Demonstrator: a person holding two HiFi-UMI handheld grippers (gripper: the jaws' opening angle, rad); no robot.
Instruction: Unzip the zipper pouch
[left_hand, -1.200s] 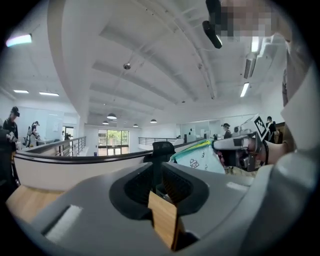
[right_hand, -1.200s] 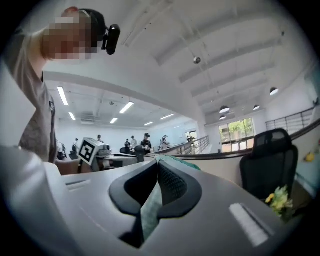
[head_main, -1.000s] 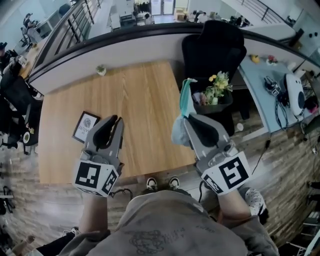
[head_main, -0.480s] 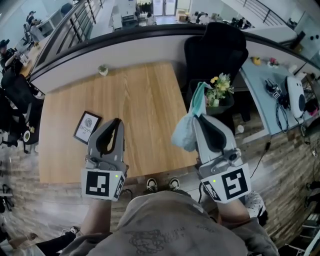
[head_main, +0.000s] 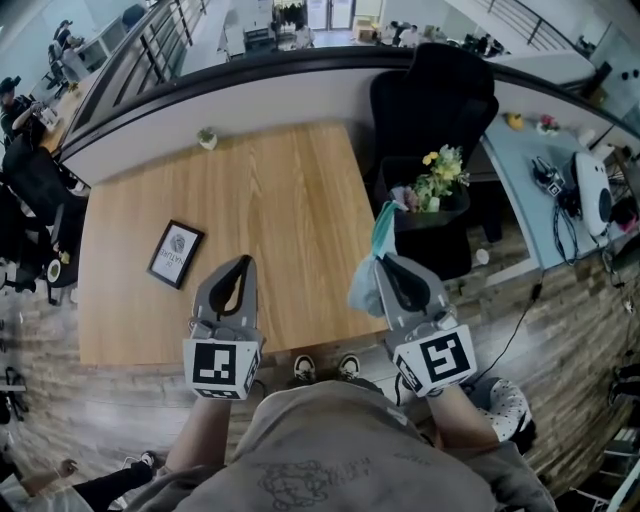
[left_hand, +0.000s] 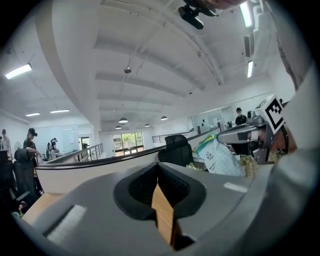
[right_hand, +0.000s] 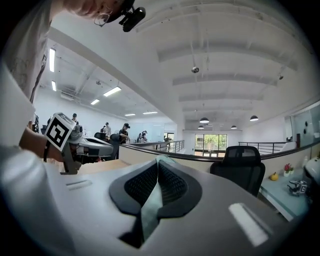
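Observation:
The zipper pouch (head_main: 367, 287) is pale blue with a teal strap (head_main: 384, 222). It hangs off the table's right edge, and my right gripper (head_main: 386, 260) is shut on its top. In the right gripper view, teal fabric (right_hand: 150, 210) fills the slit between the closed jaws of the right gripper (right_hand: 159, 162). The left gripper view shows the pouch (left_hand: 218, 156) dangling to the right. My left gripper (head_main: 243, 262) hovers over the table's near edge, a hand's width left of the pouch. The left gripper (left_hand: 159, 172) has its jaws together with nothing in them; only the wood below shows through.
The wooden table (head_main: 260, 190) carries a framed picture (head_main: 176, 253) at its left and a small potted plant (head_main: 207, 138) at the far edge. A black chair (head_main: 430, 100) holding a basket of flowers (head_main: 436, 180) stands right of the table. A pale blue desk (head_main: 540, 200) lies further right.
Both grippers have drawn back toward my body, and the pouch has come along in the right one. The left jaws, slightly apart before, have closed together.

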